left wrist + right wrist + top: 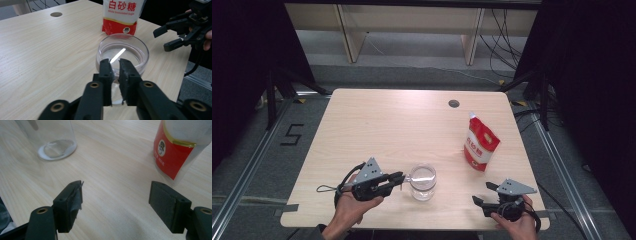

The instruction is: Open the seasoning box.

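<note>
Your table [377, 120] carries a sugar pouch [480, 146] standing upright at the right and a clear glass jar [422, 181] near the front edge, between your two hands. Your left gripper [398, 179] is clamped on the jar's near rim, one pad [106, 70] outside the wall and the other inside. That thin, slick glass edge is the weak point, I judge: lift or tilt too fast and the jar could slip free or tip over. Your right gripper [478, 201] hovers with jaws spread wide and nothing between them, well apart from the jar and just in front of the pouch; a careless swing could knock the pouch down.
</note>
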{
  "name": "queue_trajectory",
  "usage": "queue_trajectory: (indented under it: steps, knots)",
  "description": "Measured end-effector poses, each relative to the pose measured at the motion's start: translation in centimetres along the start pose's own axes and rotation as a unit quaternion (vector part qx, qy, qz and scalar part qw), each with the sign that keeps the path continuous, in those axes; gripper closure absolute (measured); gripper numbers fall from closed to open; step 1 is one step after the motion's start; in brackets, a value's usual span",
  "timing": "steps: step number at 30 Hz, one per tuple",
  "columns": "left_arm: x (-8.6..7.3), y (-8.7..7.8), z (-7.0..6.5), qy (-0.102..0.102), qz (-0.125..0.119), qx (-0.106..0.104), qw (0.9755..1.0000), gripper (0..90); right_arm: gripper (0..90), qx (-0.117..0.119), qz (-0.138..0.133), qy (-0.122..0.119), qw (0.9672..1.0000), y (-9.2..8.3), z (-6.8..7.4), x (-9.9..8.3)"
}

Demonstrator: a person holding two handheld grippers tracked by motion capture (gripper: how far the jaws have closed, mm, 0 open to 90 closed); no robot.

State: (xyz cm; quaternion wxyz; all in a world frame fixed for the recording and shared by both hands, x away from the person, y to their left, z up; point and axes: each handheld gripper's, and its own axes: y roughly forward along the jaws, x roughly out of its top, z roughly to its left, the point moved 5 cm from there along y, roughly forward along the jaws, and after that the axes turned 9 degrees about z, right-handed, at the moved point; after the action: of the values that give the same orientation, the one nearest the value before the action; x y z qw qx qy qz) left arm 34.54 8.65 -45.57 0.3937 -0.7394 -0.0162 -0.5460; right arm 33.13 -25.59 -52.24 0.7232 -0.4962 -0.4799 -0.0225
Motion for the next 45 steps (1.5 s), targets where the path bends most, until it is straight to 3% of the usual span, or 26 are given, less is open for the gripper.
queue_trajectory:
  steps: [2, 3, 12, 15, 16, 17, 24, 26, 27, 29, 33, 36, 39, 40, 41, 43, 44, 45]
  knots:
    - [0.1, 0.2, 0.1, -0.001, 0.001, -0.003, 1.0, 87.6, 28.2, 0.006, 0.006, 0.007, 0.9999, 0.0, 0.2, 0.0]
    - [0.3, 0.5, 0.2, -0.002, -0.005, -0.005, 1.0, 88.5, 28.5, -0.005, 0.004, -0.002, 1.0, 0.0, 0.0, 0.0]
    - [0.3, 1.0, 0.5, 0.007, 0.001, 0.001, 1.0, 89.3, 29.4, -0.004, 0.001, -0.005, 1.0, 0.0, 0.1, 0.2]
    - [0.3, 1.1, 0.5, 0.0, 0.002, 0.003, 1.0, 89.3, 30.4, 0.004, -0.002, -0.004, 1.0, 0.1, 0.2, 0.3]
    - [0.2, 1.1, 0.4, -0.005, 0.001, 0.002, 1.0, 89.3, 30.4, 0.007, 0.001, 0.009, 0.9999, 0.0, 0.5, 0.2]
    - [0.2, 1.2, 0.5, -0.003, 0.002, 0.002, 1.0, 89.3, 30.8, -0.001, -0.001, -0.006, 1.0, 0.0, 0.2, 0.3]
    - [0.0, 1.4, 0.6, 0.001, 0.005, 0.007, 1.0, 89.3, 34.0, 0.012, -0.002, 0.0, 0.9999, 0.0, 0.6, 0.4]
    - [0.0, 1.4, 0.6, 0.003, 0.006, 0.007, 1.0, 89.3, 35.5, 0.008, -0.006, -0.012, 0.9999, 0.0, 0.6, 0.6]
    - [-0.1, 1.4, 0.5, -0.008, 0.005, 0.007, 0.9999, 89.3, 37.8, 0.008, -0.008, -0.019, 0.9998, 0.0, 0.7, 0.7]
    - [-0.1, 1.4, 0.6, -0.003, 0.005, 0.007, 1.0, 89.3, 42.0, 0.011, -0.013, -0.025, 0.9995, 0.0, 0.9, 0.9]
    - [-0.1, 1.4, 0.6, -0.003, 0.005, 0.008, 1.0, 89.3, 43.4, 0.027, -0.018, -0.017, 0.9993, 0.0, 1.5, 1.2]
    - [0.0, 1.5, 0.7, 0.01, 0.004, 0.009, 0.9999, 89.2, 45.1, 0.026, -0.018, -0.028, 0.9991, 0.1, 1.4, 1.4]
    - [0.0, 1.6, 0.6, 0.005, 0.001, 0.008, 1.0, 89.3, 46.6, 0.028, -0.032, -0.041, 0.9983, 0.2, 1.5, 1.8]
    - [0.0, 1.6, 0.6, 0.003, -0.001, 0.006, 1.0, 89.3, 46.8, 0.026, -0.03, -0.026, 0.9989, 0.1, 1.7, 1.8]
    - [-0.1, 1.7, 0.5, -0.002, -0.002, 0.005, 1.0, 89.3, 47.1, 0.026, -0.034, -0.039, 0.9983, 0.2, 1.6, 1.9]
    - [-0.1, 1.7, 0.4, 0.009, 0.003, 0.007, 0.9999, 89.3, 48.2, 0.027, -0.034, -0.038, 0.9983, 0.3, 1.8, 2.2]
    - [-0.1, 1.8, 0.2, 0.001, 0.002, 0.005, 1.0, 89.3, 48.2, 0.027, -0.034, -0.038, 0.9983, 0.3, 1.8, 2.2]
    - [0.0, 1.8, 0.3, 0.012, 0.004, 0.007, 0.9999, 89.3, 49.9, 0.033, -0.036, -0.045, 0.9978, 0.4, 2.0, 2.4]
